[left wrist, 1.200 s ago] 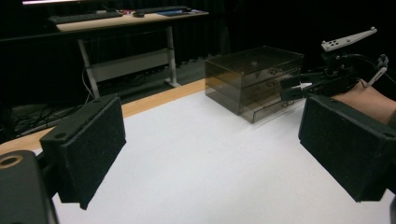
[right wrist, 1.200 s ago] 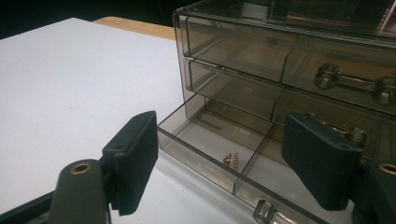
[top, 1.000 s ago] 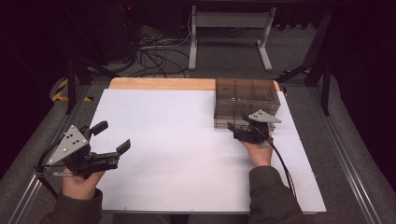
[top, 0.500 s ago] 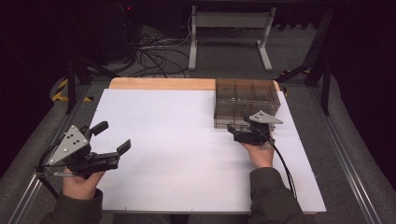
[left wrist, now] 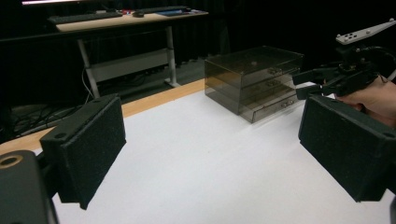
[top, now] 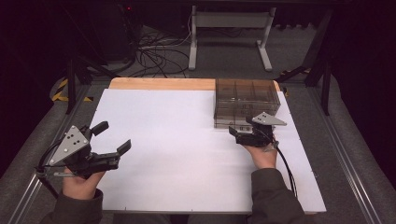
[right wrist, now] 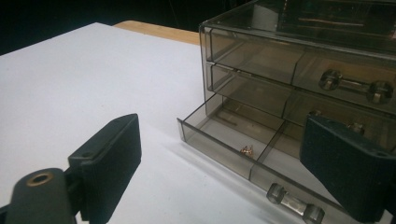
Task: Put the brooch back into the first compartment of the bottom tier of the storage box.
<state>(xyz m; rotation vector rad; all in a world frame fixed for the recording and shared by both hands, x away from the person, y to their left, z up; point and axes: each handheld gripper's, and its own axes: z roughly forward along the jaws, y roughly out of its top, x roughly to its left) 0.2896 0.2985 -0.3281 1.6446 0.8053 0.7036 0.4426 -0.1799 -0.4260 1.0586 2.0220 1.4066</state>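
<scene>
A smoky clear plastic drawer box (top: pixel 245 100) stands at the back right of the white table top (top: pixel 177 154). Its bottom drawer (right wrist: pixel 233 140) is pulled out a little, with a small gold item (right wrist: pixel 246 150) inside and a clear bar handle (right wrist: pixel 294 209) on its front. My right gripper (top: pixel 238 135) sits just in front of that drawer. Its jaws have just been opening and stand wide, with the handle low between the pads (right wrist: pixel 109 163) and untouched. My left gripper (top: pixel 113 136) hovers at the front left, wide open and holding nothing.
A wooden strip (top: pixel 163 84) runs along the table's far edge. Behind it are a desk frame (top: pixel 229 32) and loose cables (top: pixel 159 51) on the floor. The left gripper view shows the drawer box (left wrist: pixel 254 81) with the right gripper (left wrist: pixel 327 79) beside it.
The right gripper has edged slightly back toward the person, away from the drawer box. The left gripper has stayed put.
</scene>
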